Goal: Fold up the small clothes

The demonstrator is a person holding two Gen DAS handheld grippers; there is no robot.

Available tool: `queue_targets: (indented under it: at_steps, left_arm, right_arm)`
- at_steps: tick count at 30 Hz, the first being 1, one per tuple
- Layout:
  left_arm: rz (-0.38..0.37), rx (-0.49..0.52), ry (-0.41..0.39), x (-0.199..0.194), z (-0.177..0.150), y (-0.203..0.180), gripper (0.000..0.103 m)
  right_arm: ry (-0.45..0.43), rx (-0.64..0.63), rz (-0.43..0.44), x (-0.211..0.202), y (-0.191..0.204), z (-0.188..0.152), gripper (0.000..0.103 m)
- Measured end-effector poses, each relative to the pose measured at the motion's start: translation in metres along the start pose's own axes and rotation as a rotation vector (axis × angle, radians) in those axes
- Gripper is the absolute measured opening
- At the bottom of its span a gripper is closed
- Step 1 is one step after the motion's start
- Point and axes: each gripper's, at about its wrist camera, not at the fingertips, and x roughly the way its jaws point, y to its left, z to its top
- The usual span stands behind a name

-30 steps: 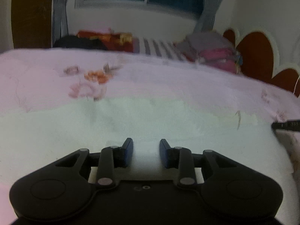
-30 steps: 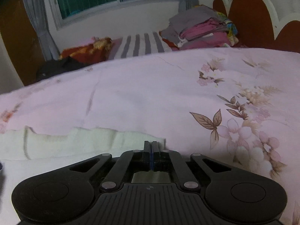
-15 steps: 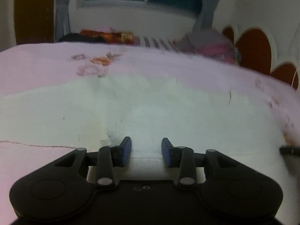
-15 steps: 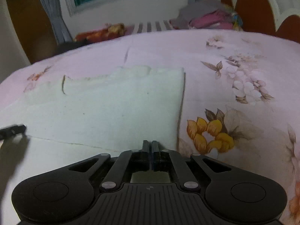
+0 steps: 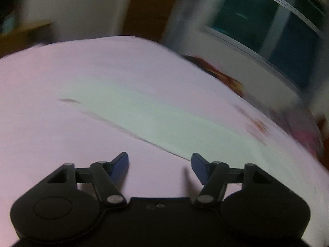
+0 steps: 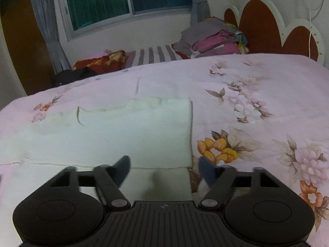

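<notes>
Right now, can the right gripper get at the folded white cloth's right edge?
Probably yes. The right gripper hangs just above the white cloth, its jaws opening with nothing between them, and the cloth's right edge lies uncovered on the floral bedsheet.

A: What lies before the right tongs?

B: A white cloth, folded flat on the floral pink bedspread. Its near fold edge runs between the opening jaws, which grip nothing.

A: And behind?

B: A pile of folded clothes by the scalloped headboard, a striped pillow, and a curtained window.
</notes>
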Motion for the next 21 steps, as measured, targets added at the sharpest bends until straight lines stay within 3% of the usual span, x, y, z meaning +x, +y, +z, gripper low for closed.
queue_targets:
  at_steps: [3,5,12,15,17,18,21]
  left_arm:
    - [0.049,-0.126,-0.040,0.005,0.022,0.041,0.063]
    - [0.029,-0.209,-0.043,0.014,0.033,0.058,0.058]
    - [-0.072,-0.462,-0.045,0.048,0.057,0.093,0.056]
    - [-0.082,-0.451,-0.039,0.059,0.061,0.090,0.041]
    - [-0.099,-0.409,-0.013,0.068,0.063,0.087,0.003]
    - [-0.104,-0.397,-0.003,0.067,0.062,0.089,0.002]
    - [-0.109,-0.395,-0.087,0.057,0.069,0.087,0.002]
  right_arm:
    - [0.003,0.011,0.017,0.003,0.010,0.002,0.060]
    - [0.011,0.001,0.013,0.007,0.021,0.003,0.060]
    - [0.027,0.027,0.009,0.017,0.042,0.008,0.060]
    - [0.025,0.019,0.007,0.018,0.049,0.010,0.060]
    - [0.026,0.007,0.006,0.019,0.051,0.010,0.060]
    - [0.026,0.005,0.006,0.019,0.052,0.010,0.060]
    - [0.020,0.016,0.004,0.018,0.050,0.012,0.060]
